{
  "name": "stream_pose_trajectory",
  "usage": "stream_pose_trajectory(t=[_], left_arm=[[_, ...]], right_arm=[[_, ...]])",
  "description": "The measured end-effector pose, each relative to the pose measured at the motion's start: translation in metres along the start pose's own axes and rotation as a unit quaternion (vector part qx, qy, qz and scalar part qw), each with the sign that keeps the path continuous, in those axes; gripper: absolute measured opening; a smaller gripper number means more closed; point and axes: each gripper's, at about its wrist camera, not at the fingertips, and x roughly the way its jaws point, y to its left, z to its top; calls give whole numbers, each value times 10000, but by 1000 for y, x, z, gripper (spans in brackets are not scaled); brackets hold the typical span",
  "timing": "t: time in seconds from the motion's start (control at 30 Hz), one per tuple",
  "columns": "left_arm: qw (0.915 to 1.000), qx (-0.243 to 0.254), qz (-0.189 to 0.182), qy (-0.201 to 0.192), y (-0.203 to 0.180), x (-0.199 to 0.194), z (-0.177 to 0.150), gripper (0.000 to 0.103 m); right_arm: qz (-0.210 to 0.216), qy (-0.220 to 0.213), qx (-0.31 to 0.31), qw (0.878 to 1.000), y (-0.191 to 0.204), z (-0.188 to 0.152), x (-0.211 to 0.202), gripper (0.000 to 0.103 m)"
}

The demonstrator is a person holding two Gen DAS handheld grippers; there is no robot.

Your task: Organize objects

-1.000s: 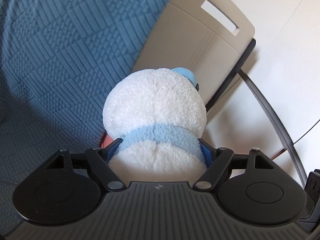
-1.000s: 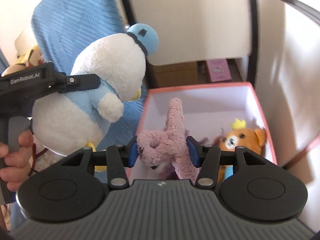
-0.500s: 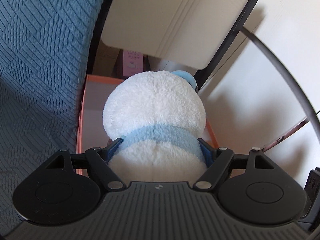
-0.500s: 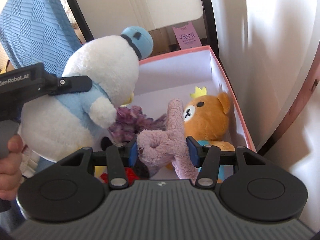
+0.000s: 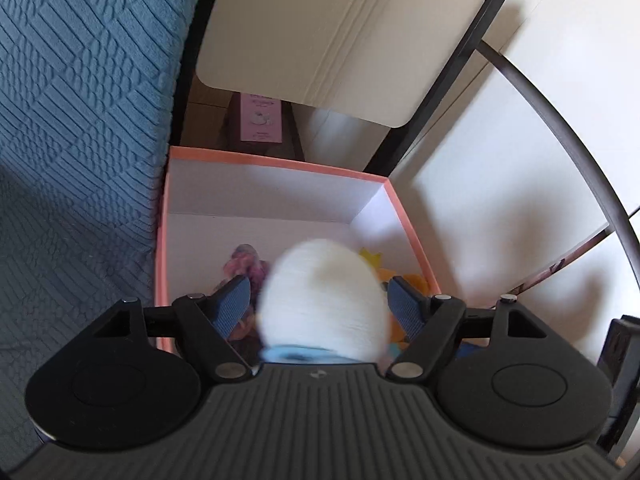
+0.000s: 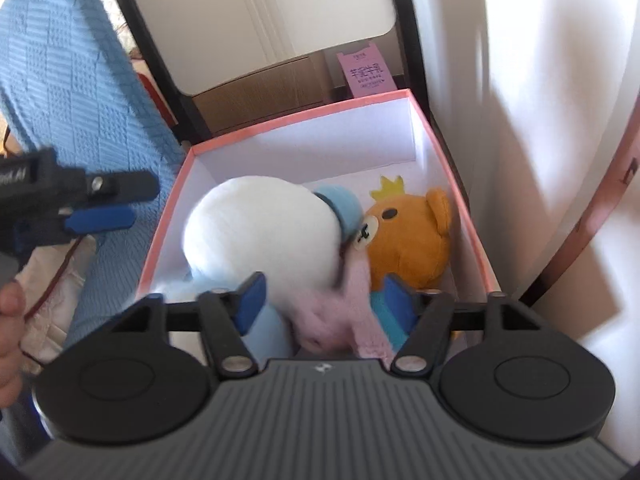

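Observation:
A pink-rimmed white box (image 5: pixel 280 164) (image 6: pixel 304 114) lies below both grippers. The white plush with a light blue cap (image 6: pixel 260 232) (image 5: pixel 324 292) is blurred, dropping into the box beside an orange bear with a crown (image 6: pixel 404 236). My left gripper (image 5: pixel 320 304) (image 6: pixel 132 202) is open, with gaps between its blue pads and the plush. The jaws of my right gripper (image 6: pixel 324 296) are opening; the pink plush (image 6: pixel 340 320) is blurred between them and no pad presses on it. A purple plush (image 5: pixel 244 264) shows on the box floor.
A blue quilted blanket (image 5: pixel 80 120) hangs along the box's left side. A beige chair with a black frame (image 5: pixel 340 32) stands behind it, with a pink card (image 5: pixel 262 118) underneath. A white wall borders the right. A hand (image 6: pixel 8 320) holds the left gripper.
Both grippers came down over the box. The left let go of the white plush, which now falls in. The right jaws widened and the pink plush slipped lower.

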Motion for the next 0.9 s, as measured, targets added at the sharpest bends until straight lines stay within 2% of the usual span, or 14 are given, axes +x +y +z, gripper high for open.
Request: stream_pose_trajectory(t=[0.23, 0.33, 0.47, 0.57, 0.67, 0.9], left_arm=[[9994, 244, -141, -189, -10, -56, 14, 80], [9986, 368, -202, -325, -18, -87, 18, 84], [9979, 317, -326, -459, -22, -128, 17, 84], [9960, 409, -499, -621, -24, -156, 11, 84], [9942, 504, -518, -793, -25, -179, 1, 86], [9924, 661, -581, -858, -23, -202, -33, 86]], right_arm=[[47, -469, -158, 9988, 25, 22, -53, 69], [113, -702, -170, 9973, 38, 28, -81, 69], [215, -886, -173, 9957, 54, 28, -113, 69], [252, -996, -252, 9944, 67, 25, -136, 69], [286, -1092, -280, 9932, 78, 20, -154, 69], [464, -1018, -332, 9932, 99, -17, -163, 69]])
